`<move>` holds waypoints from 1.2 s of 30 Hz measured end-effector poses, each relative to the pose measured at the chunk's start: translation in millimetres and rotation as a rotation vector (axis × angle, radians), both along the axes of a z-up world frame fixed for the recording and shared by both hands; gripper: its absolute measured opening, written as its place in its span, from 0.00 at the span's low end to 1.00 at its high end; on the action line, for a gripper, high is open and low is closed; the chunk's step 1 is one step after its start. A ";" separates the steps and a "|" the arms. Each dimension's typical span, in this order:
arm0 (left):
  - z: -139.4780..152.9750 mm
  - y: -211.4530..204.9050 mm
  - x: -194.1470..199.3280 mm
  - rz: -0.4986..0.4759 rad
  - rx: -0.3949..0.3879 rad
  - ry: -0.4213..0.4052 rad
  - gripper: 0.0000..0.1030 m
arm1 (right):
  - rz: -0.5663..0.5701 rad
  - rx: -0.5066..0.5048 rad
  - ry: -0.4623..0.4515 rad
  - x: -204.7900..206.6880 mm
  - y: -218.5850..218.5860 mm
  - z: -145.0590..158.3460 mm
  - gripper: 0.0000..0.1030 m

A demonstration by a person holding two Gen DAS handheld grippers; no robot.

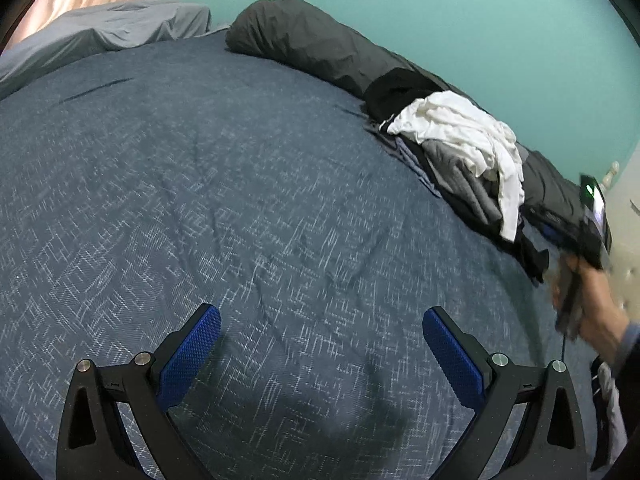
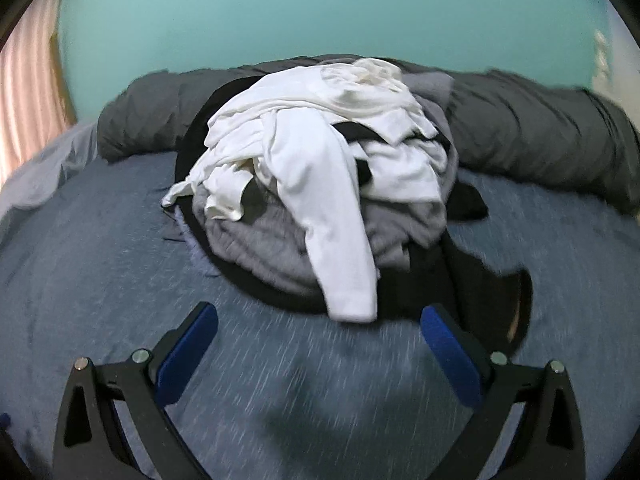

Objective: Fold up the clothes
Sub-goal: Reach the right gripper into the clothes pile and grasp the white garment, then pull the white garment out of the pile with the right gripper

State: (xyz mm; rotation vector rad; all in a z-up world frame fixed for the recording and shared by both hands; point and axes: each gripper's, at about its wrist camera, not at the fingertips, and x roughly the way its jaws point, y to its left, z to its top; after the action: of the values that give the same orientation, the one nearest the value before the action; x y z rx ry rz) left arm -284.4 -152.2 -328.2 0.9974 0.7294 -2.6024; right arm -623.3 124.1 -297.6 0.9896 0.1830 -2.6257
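A loose heap of white, grey and black garments (image 2: 320, 184) sits unfolded on the blue woven bedspread (image 1: 200, 200), against the dark rolled duvet (image 2: 540, 120). Both tools — left (image 1: 322, 354), right (image 2: 320, 354) — stand apart, empty. Soft, light, limp cloth; the dangling white sleeve (image 2: 344, 264) looks easiest to grip.

A pile of clothes (image 2: 320, 184) lies on the bed (image 2: 100, 264), at its far side. A rolled duvet (image 2: 540, 132) runs behind the pile, along the wall (image 2: 320, 12). One shirt (image 2: 332, 216) lies on top, its sleeve hanging down the near side.
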 end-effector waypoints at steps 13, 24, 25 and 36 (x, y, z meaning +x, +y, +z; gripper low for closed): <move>-17.3 -5.8 -4.5 0.001 -0.003 -0.028 1.00 | -0.051 0.005 -0.045 -72.4 -12.2 -33.9 0.33; 10.4 7.2 7.2 -0.027 -0.020 0.001 1.00 | 0.088 -0.051 0.011 -2.9 -1.1 9.6 0.06; 14.5 9.6 12.1 -0.028 -0.029 0.002 1.00 | 0.102 -0.055 0.014 7.6 -0.2 17.5 0.05; 31.7 23.4 97.0 -0.041 -0.011 0.003 1.00 | 0.178 -0.219 -0.037 182.7 8.0 69.1 0.05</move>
State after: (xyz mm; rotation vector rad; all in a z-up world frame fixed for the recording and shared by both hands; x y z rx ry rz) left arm -187.4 -128.8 -296.5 1.0162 0.7019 -2.6407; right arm -440.5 132.2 -228.5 0.9025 -0.0251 -2.4029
